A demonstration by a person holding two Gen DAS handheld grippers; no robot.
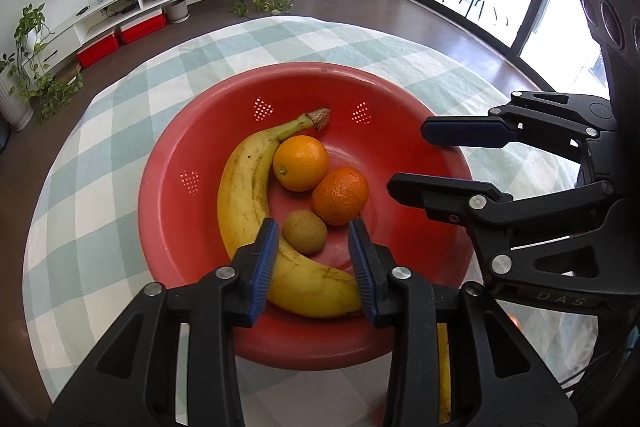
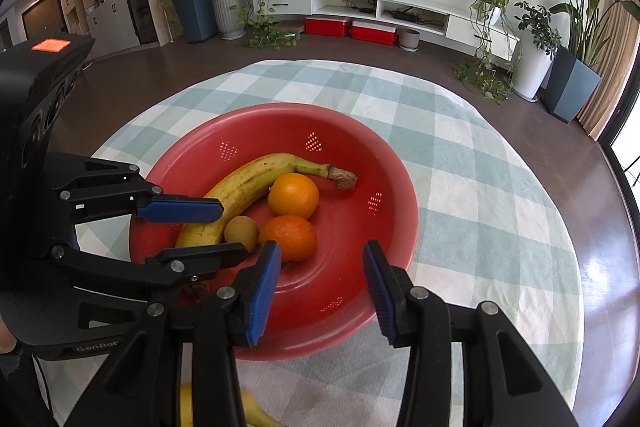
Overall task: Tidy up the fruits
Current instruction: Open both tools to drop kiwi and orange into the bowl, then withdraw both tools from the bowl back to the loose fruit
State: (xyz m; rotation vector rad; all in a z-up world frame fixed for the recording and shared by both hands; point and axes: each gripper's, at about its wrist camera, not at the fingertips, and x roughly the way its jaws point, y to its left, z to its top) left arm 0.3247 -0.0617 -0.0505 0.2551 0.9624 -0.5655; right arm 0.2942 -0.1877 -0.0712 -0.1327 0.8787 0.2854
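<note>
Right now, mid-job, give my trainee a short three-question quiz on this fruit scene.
1. True or false: the kiwi lies inside the red bowl.
2. How many oranges are in the bowl?
3. Multiple choice: the left tongs are A) shut on the banana, B) open above the bowl, C) out of view.

Key:
1. True; it sits between the banana and the darker orange.
2. Two; the other is the lighter orange.
3. B; the right tongs are open too.
</note>
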